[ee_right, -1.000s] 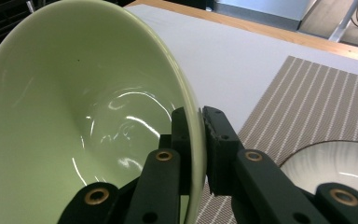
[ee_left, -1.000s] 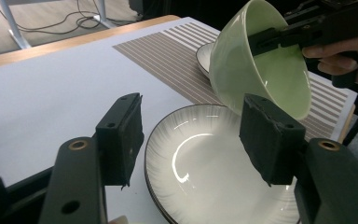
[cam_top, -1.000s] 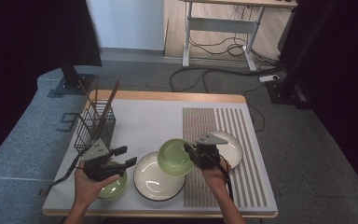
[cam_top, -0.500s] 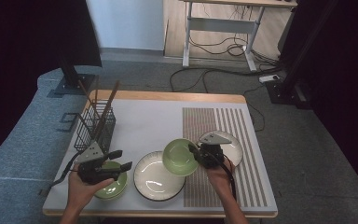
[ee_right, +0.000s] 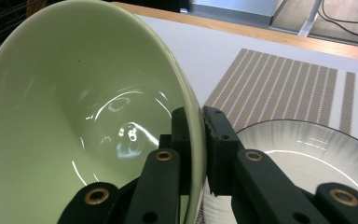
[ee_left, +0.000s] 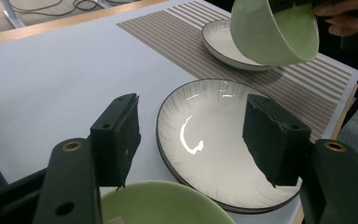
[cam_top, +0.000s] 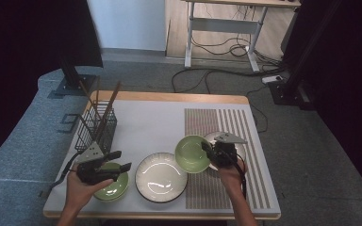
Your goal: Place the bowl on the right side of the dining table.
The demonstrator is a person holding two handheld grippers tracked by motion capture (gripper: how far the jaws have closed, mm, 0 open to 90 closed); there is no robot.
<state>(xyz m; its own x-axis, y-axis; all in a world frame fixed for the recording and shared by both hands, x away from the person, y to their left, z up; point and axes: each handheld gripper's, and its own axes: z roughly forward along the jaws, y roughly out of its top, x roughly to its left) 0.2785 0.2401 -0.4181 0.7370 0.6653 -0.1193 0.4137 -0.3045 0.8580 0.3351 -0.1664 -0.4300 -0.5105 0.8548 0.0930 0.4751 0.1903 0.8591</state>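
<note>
A light green bowl point(cam_top: 191, 153) hangs tilted above the table, and my right gripper point(cam_top: 207, 151) is shut on its rim. In the right gripper view the jaws pinch the bowl's wall point(ee_right: 88, 116), one inside and one outside, at my right gripper point(ee_right: 200, 140). Just beyond it a white plate point(ee_right: 307, 149) lies on the striped mat point(ee_right: 279, 88). My left gripper point(cam_top: 121, 160) stands open over a second green bowl point(cam_top: 108, 187) at the front left. In the left gripper view its jaws frame a white ribbed plate point(ee_left: 214, 149), with that bowl's rim point(ee_left: 163, 203) below them.
A black wire basket point(cam_top: 96, 125) with long sticks stands at the left of the table. The large white plate point(cam_top: 161, 176) lies at the front middle. The striped mat point(cam_top: 217, 127) covers the right side. A wooden edge point(cam_top: 169, 96) runs along the far side.
My right gripper has carried the green bowl a little to the right, toward the white plate on the mat. The left gripper has stayed over its bowl.
</note>
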